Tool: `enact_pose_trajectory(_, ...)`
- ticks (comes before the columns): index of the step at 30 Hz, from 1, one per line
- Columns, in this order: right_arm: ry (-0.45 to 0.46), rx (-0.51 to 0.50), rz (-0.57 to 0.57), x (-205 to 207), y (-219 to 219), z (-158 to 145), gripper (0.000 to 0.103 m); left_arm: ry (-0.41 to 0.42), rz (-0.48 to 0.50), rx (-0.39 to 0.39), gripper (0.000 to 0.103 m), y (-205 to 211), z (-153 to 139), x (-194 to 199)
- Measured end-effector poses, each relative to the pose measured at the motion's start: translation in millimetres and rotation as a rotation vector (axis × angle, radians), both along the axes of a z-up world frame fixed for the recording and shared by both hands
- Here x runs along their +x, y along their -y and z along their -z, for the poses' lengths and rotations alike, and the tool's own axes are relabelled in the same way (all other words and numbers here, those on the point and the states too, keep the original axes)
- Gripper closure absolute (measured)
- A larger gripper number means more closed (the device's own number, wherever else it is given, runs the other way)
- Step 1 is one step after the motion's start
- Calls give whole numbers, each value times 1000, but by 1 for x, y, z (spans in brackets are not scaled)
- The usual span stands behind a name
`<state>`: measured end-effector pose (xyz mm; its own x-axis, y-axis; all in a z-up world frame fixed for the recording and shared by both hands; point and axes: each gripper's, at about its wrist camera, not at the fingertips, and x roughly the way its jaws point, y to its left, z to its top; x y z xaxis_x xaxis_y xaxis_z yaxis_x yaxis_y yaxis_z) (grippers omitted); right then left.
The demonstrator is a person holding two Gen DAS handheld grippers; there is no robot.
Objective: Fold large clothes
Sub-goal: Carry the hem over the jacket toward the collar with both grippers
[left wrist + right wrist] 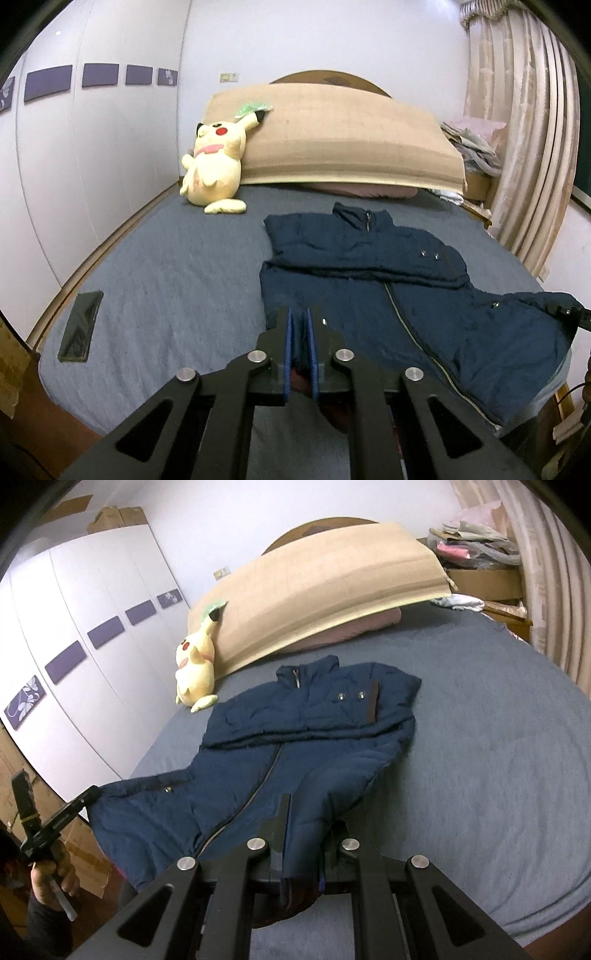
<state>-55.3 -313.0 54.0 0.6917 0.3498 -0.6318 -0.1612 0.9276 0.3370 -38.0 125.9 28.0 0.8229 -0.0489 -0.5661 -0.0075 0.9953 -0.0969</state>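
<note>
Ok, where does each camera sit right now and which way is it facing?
Left wrist: on the left gripper, at the bed's foot looking toward the headboard; its fingers pinch the jacket's near hem; the right gripper shows at the right edge.
Right wrist: on the right gripper, same end, further right, angled left toward the wardrobe; the left gripper and the hand holding it show at lower left.
Shared: jacket, plush toy, cardboard sheet.
</note>
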Motion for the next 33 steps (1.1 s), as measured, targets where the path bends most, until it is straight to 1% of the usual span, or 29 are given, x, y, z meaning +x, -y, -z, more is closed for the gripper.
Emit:
enact_pose_trajectory(2,7,6,-3,4,1,-4,92,20,-5,-1,102,-2,-8,5)
enact_pose_trajectory(5,17,7,-9,11,-3,-8,92,37,-10,21,102,-3,-18,13)
enact_pose_trajectory(7,16,15,-25,13,-8,-8,92,-11,21,40,102,1,-14,22)
enact_pose_trajectory(8,17,6,-27,14,-11,-7,92,-25,18,52,102,2,-11,24)
enact_pose_trajectory(9,15,1,-32,14,-13,-6,92,-28,-9,56,102,1,-7,23)
enact_pose_trajectory(11,9,6,-32,14,-15,-3,92,-58,-14,24,102,-6,4,22)
enact_pose_trajectory(12,8,-1,-28,14,-16,-2,92,-91,-10,-6,95,-11,11,23)
enact_pose_trajectory(13,8,-5,-28,14,-16,-2,92,-131,-8,-44,74,-18,22,22)
enact_pose_trajectory(14,8,-9,-30,13,-16,-2,92,-177,-8,-84,57,-26,35,20)
enact_pose_trajectory(15,9,-15,-30,12,-16,-2,92,-210,-5,-111,30,-31,46,17)
enact_pose_trajectory(16,9,-17,-30,12,-16,-3,92,-224,1,-133,27,-34,53,12)
enact_pose_trajectory(17,8,-17,-30,12,-15,-3,92,-248,17,-161,27,-38,63,7)
enact_pose_trajectory(20,2,-15,-27,11,-14,0,92,-377,93,-213,27,-40,90,2)
enact_pose_trajectory(22,-1,-4,-21,12,-11,1,92,-425,107,-239,27,-40,103,1)
enact_pose_trajectory(24,-1,13,-18,14,-9,0,92,-492,114,-279,27,-41,120,-1)
enact_pose_trajectory(28,1,32,-24,24,-7,-5,92,-551,119,-363,27,-42,137,-10)
enact_pose_trajectory(31,21,31,-35,33,-11,-15,92,-556,99,-454,27,-50,143,-17)
enact_pose_trajectory(33,34,28,-43,37,-15,-21,92,-561,75,-532,26,-62,148,-22)
